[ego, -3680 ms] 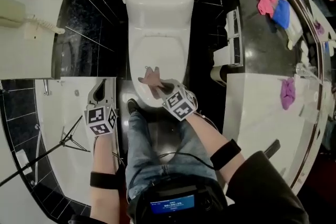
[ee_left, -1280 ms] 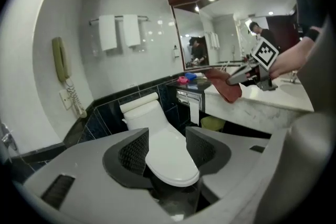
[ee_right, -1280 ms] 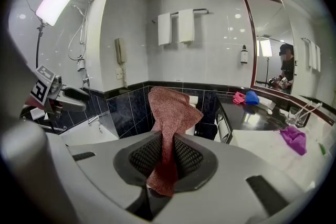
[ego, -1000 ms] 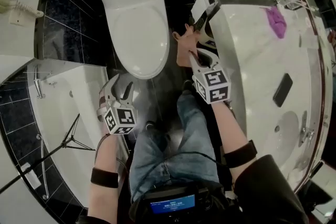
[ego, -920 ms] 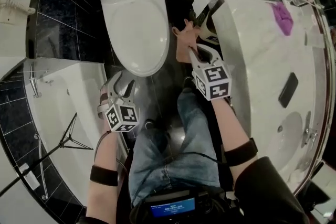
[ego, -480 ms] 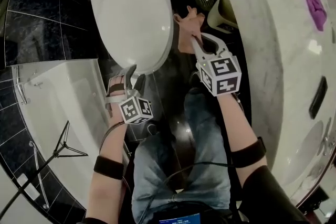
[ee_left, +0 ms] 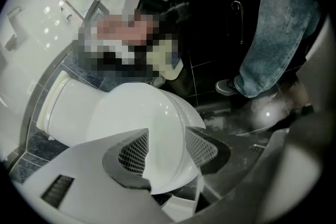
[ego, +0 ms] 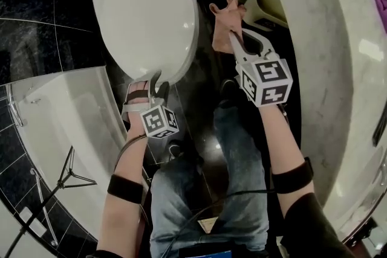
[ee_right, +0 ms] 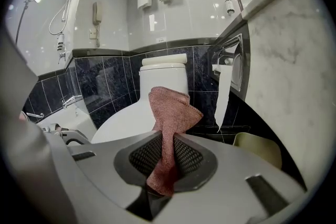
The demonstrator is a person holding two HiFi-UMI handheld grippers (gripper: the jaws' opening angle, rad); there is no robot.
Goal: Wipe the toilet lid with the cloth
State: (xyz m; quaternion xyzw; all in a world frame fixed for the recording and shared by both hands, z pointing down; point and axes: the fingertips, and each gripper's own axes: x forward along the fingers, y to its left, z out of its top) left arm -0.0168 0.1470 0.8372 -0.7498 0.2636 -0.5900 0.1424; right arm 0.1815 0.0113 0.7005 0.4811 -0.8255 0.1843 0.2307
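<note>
Cloth (ee_right: 169,113), pinkish red and bunched, is clenched between the jaws of the right gripper (ego: 232,38). Its loose end stands up above the pads in the right gripper view. In the head view the cloth (ego: 221,21) hangs off the lid, in the dark gap to the right of the toilet lid (ego: 145,15).

That lid is closed, white and glossy, and nothing lies on it. The left gripper (ego: 156,80) sits at its front rim with its jaws released. The left gripper view shows the rounded front edge of the lid (ee_left: 142,113) in the gap between them; whether the pads touch it I cannot tell.

The floor (ego: 202,99) is black polished tile that catches the light. A white bathtub (ego: 54,118) curves in close to the lid's front left, and its rim is just beside the left gripper. On the right, a marble table (ego: 338,69) walls off the other side, leaving only a narrow strip of floor. An olive bin (ego: 266,3) stands in that strip near the cloth, under a hanging sheet of toilet paper (ee_right: 223,92). The person's legs in jeans (ego: 236,148) fill the floor in front of the bowl. A tripod (ego: 66,175) stands over the tub.
</note>
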